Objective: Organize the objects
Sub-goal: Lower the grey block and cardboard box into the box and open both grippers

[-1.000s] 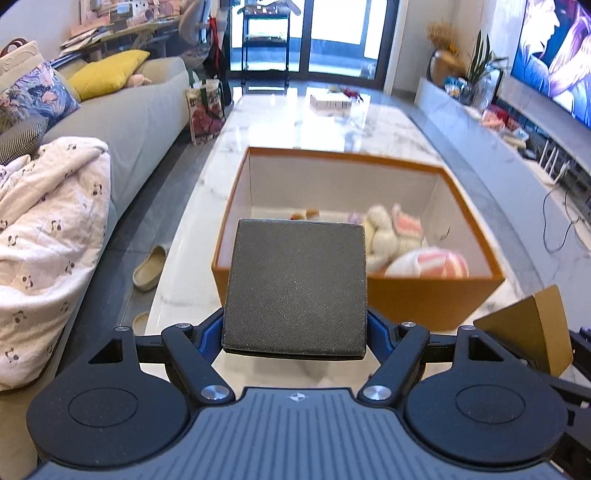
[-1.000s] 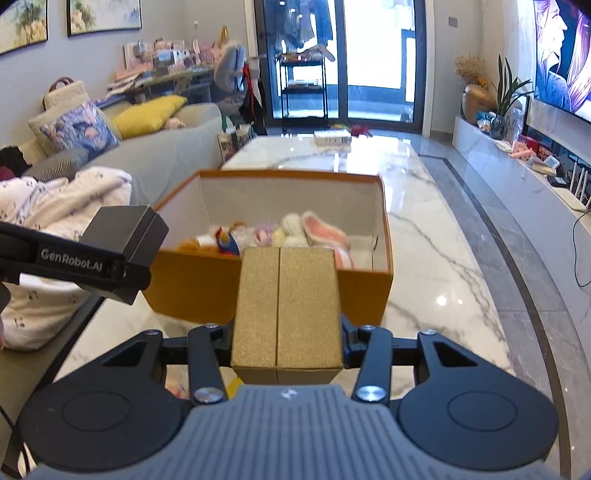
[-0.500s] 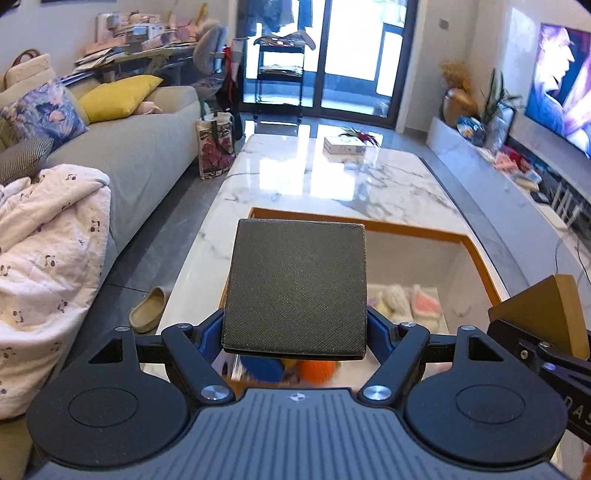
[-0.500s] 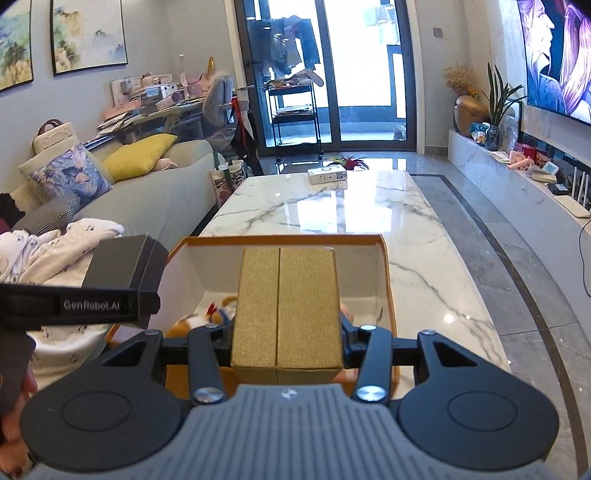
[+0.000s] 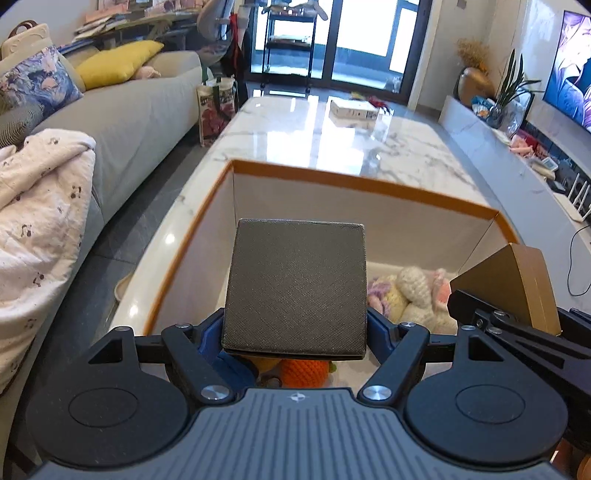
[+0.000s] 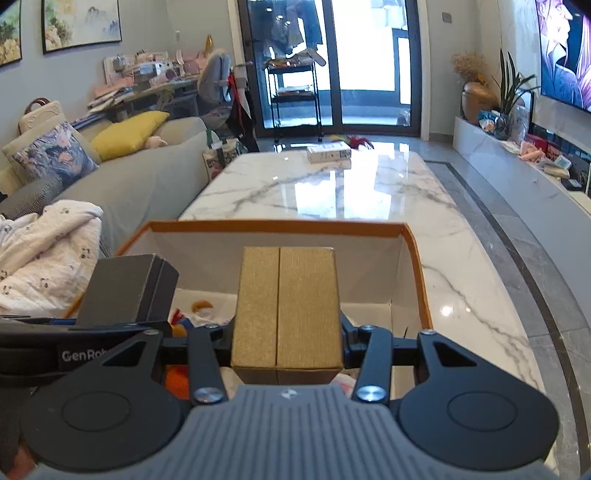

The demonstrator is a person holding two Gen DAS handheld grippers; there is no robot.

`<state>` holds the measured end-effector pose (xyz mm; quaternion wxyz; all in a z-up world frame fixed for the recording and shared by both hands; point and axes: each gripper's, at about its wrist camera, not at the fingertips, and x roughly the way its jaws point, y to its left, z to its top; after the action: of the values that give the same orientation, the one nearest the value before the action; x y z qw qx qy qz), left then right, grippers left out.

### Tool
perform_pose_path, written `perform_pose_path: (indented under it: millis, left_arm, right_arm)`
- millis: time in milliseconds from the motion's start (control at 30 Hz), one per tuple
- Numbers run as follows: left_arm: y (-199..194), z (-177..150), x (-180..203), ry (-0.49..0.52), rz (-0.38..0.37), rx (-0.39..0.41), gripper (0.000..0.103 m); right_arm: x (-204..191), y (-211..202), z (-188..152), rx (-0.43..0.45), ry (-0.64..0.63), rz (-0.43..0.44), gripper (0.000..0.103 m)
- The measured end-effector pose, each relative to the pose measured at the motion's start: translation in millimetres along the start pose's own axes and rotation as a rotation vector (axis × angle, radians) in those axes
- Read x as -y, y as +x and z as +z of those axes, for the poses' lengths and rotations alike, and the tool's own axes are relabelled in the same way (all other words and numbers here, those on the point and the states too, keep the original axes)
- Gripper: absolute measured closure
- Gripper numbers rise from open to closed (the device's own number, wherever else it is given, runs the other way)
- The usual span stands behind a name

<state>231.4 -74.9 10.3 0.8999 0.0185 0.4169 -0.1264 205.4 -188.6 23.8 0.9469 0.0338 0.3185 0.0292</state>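
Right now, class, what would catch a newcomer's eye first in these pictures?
A dark grey box clamped in the left gripper and a gold box clamped in the right gripper, both held over an open orange box on the marble table. Soft toys lie inside it.

Toys [image 5: 413, 295] crowding open box [image 5: 332, 176] floor

Place: home living room
Seating: grey sofa [image 6: 147, 184] at left, with yellow cushion [image 6: 129, 134] and blanket [image 6: 48, 251]
Centre: long marble table [image 6: 332, 192]
Right wall: big TV [image 6: 565, 51], low shelf with plant [image 6: 511, 92]
Far end: glass doors [image 6: 332, 62], cluttered desk [image 6: 147, 86]
Left wall: framed paintings [image 6: 81, 22]
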Motion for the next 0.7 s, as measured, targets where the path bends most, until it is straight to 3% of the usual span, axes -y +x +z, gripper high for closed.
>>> perform_pose_path:
  millis: [167, 700]
  left_arm:
    - [12, -6, 6, 0.039, 0.028, -0.057, 0.015]
    - [18, -13, 17, 0.119, 0.079, -0.072, 0.015]
  right_arm:
    - [4, 5, -4, -0.011, 0.003, -0.001, 0.056]
    - [6, 26, -15, -0.059, 0.069, 0.004, 0.056]
